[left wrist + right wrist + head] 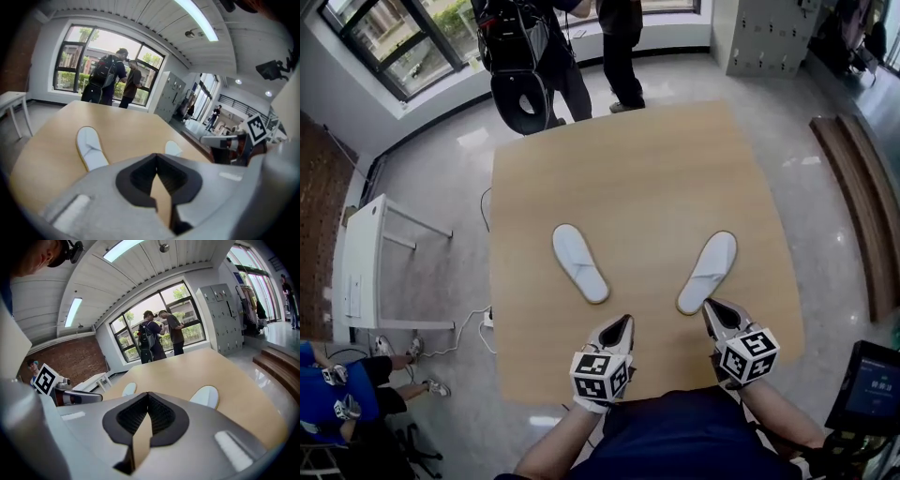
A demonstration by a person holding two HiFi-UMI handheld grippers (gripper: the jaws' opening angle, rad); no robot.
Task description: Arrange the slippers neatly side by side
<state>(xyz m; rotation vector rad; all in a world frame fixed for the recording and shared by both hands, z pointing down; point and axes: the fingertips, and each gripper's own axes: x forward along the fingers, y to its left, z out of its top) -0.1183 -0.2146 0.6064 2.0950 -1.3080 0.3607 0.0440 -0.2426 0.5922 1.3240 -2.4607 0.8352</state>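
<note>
Two white slippers lie apart on the wooden table (647, 169), splayed in a V with their near ends closer together. The left slipper (579, 262) (91, 148) (129, 388) points up-left; the right slipper (709, 271) (206, 396) (172, 148) points up-right. My left gripper (625, 321) (157, 156) hovers near the table's front edge, below and between the slippers, shut and empty. My right gripper (707, 305) (148, 394) is shut with nothing in it, its tips right at the near end of the right slipper.
Two people (572, 47) stand beyond the table's far edge by the window. A white side table (370, 267) stands at the left, a bench (862, 197) at the right. Another person (347, 394) sits at the lower left.
</note>
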